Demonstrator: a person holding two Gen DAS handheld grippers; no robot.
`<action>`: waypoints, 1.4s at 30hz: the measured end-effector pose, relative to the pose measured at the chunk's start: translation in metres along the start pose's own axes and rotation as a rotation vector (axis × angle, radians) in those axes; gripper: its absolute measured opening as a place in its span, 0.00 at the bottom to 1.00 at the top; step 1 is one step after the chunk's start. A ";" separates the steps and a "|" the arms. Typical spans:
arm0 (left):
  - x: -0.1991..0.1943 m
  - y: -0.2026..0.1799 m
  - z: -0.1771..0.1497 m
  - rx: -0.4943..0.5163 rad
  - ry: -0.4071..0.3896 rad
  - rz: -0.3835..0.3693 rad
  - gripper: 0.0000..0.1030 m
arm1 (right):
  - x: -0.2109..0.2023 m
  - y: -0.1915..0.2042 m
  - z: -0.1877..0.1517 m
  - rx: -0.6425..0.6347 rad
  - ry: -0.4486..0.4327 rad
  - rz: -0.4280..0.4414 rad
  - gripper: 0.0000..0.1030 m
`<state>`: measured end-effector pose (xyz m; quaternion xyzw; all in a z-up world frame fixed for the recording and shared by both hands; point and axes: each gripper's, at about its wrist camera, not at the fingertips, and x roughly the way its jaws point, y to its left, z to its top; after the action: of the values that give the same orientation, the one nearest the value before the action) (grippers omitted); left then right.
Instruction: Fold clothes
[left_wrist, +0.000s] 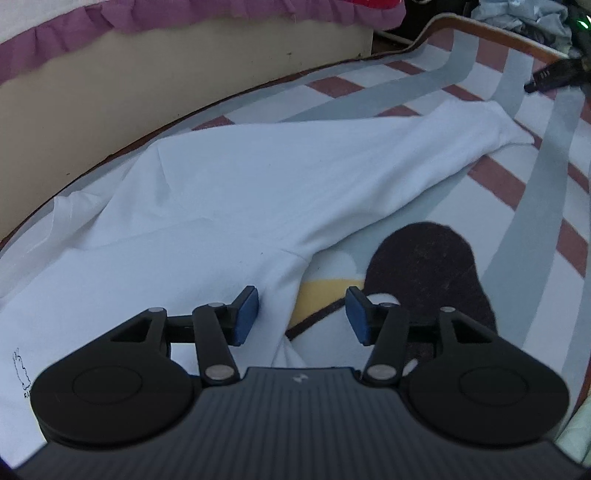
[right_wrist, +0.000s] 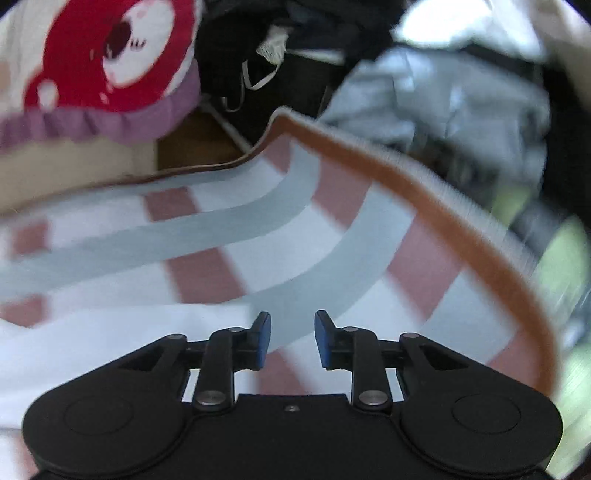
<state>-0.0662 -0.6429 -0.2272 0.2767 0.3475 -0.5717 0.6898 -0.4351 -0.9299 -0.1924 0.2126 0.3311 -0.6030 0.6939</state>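
We count one white shirt (left_wrist: 229, 192), spread flat on one striped rug (left_wrist: 535, 221) with a brown border. The shirt lies diagonally, running from the near left towards the far right corner of the rug, and a small black print sits near its left edge.

We count two tools. The left tool (left_wrist: 301, 317) hangs over the shirt's near edge, released: its blue pads (left_wrist: 245, 317) stand apart with nothing pressed between them, the left pad over cloth, the right over the rug's dark and yellow figure. The right tool (right_wrist: 291, 341) is also released, its pads apart over bare rug stripes, with a white patch of the shirt (right_wrist: 92, 350) at its left.

Only the left view shows the shirt whole, along with the tip of the other tool (left_wrist: 550, 75) at the far right. Only the right view, which is blurred, shows one red cushion (right_wrist: 110, 55) with a purple frill and a pile of grey clothes (right_wrist: 443, 110) beyond the rug's corner.
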 end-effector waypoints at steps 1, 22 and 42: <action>-0.002 0.002 0.001 -0.014 -0.003 -0.008 0.50 | -0.002 -0.008 -0.005 0.070 0.006 0.053 0.44; -0.001 0.024 0.001 -0.208 0.038 -0.029 0.44 | 0.032 -0.008 -0.046 0.071 0.024 0.173 0.00; 0.010 0.014 0.008 -0.164 -0.015 0.021 0.44 | 0.040 -0.040 -0.078 0.613 0.127 0.480 0.66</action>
<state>-0.0504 -0.6526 -0.2300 0.2187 0.3852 -0.5362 0.7185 -0.4877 -0.9112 -0.2709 0.5184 0.1188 -0.4803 0.6975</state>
